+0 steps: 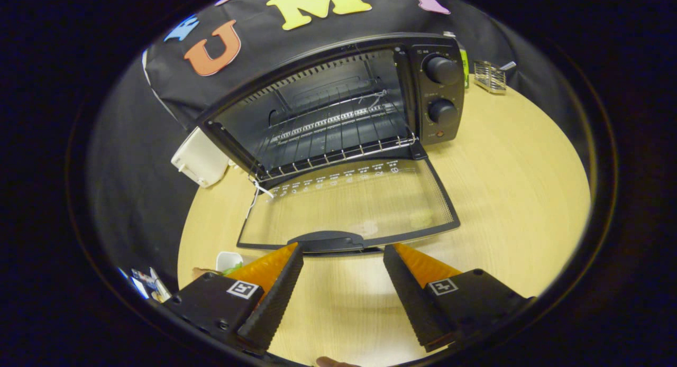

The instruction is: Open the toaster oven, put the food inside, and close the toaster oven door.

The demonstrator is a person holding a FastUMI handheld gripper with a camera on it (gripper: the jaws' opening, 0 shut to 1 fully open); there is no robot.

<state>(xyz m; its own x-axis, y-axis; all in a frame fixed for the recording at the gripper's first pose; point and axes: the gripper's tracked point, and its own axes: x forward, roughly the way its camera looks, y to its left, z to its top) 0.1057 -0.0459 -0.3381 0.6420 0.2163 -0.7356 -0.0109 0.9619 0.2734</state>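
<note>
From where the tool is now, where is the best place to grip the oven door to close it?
Grip the dark handle at the front edge of the open glass door, coming straight from the front. It lies just ahead of the open tool.

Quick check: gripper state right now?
Gripper: open, holding nothing; fingers spread just short of the black toaster oven's lowered glass door.

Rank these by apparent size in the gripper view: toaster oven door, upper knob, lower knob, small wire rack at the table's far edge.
1. Toaster oven door, open flat just ahead of the open, empty tool.
2. Wire rack, farther away, so unsure.
3. Upper knob and lower knob look alike.
</note>
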